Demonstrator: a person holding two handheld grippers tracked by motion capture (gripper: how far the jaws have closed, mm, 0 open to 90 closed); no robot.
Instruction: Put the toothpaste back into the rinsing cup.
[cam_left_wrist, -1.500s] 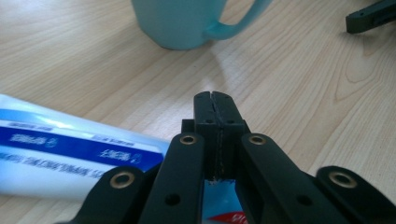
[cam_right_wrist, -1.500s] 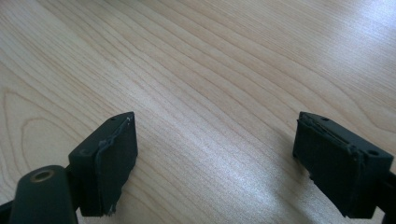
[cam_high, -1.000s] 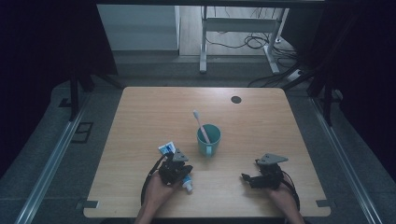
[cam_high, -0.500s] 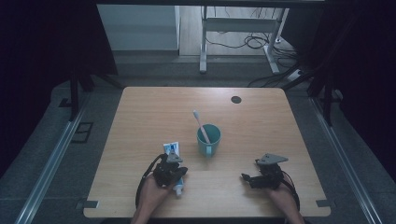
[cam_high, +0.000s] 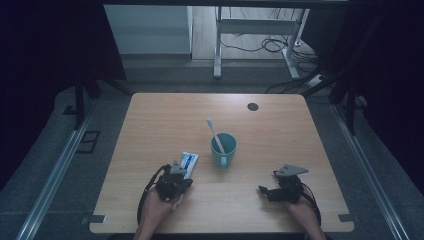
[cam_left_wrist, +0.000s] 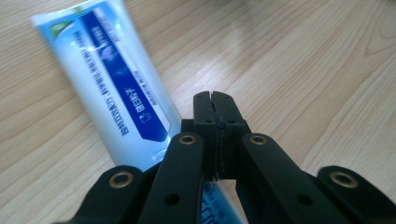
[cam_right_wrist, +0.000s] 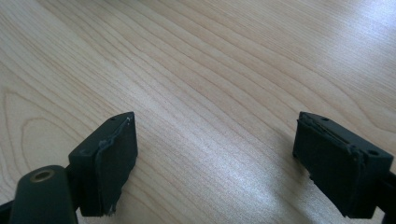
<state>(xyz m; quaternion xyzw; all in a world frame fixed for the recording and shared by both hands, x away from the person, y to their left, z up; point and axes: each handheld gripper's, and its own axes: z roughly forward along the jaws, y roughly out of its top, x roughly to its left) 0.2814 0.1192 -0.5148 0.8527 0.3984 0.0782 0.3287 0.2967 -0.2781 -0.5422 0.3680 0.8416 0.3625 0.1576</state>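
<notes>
Sliding away from the teal cup (cam_high: 223, 149), the left gripper (cam_left_wrist: 215, 103) is dragging the toothpaste tube (cam_left_wrist: 112, 88) along the desk (cam_high: 280, 130) — jaws clamped on the tube's near end. Right gripper (cam_right_wrist: 229, 158) is resting wide open, holding nothing — the tube likely needs repositioning before entering the cup.

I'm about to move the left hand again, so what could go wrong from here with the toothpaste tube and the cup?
The left gripper is shut on the toothpaste tube near one end, so the long free end could sag or slip out. The teal cup stands close by with a toothbrush leaning in it; a swing of the tube could tip either.
</notes>
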